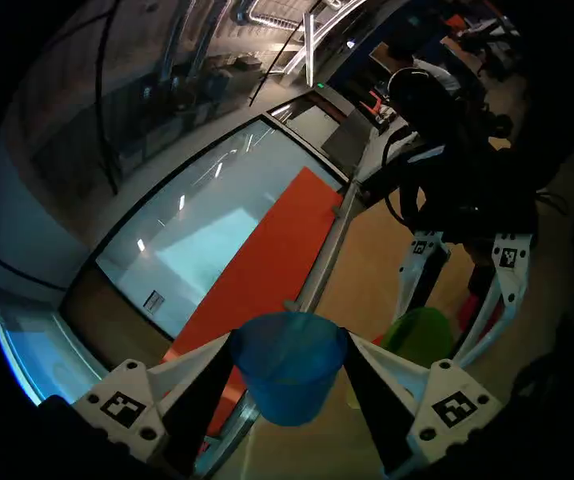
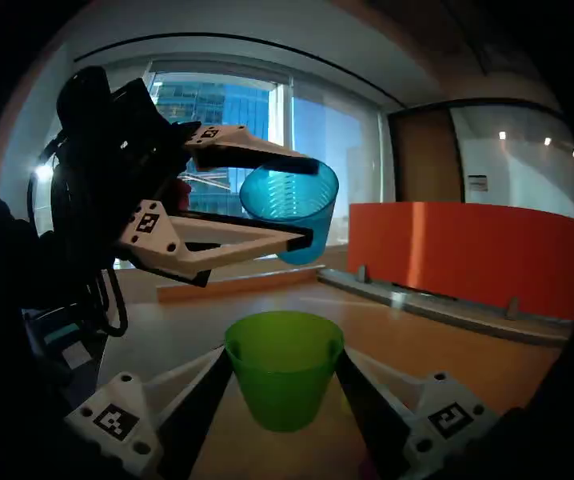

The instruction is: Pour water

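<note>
A translucent blue cup (image 1: 288, 376) sits between the fingers of my left gripper (image 1: 288, 342), which is shut on it. From the right gripper view the blue cup (image 2: 291, 208) hangs tilted, mouth toward the camera, above and beyond a green cup (image 2: 285, 376). My right gripper (image 2: 284, 354) is shut on the green cup, which stands upright just over the wooden table (image 2: 447, 360). In the left gripper view the green cup (image 1: 419, 336) appears lower right inside the right gripper (image 1: 435, 336). The left gripper (image 2: 312, 202) grips the blue cup by its sides. I cannot tell whether either cup holds water.
An orange panel (image 2: 471, 248) and a metal rail (image 2: 447, 308) run along the table's far edge. Large windows (image 2: 223, 104) stand behind. A person's dark sleeve and cables (image 2: 87, 176) are at the left, behind the left gripper.
</note>
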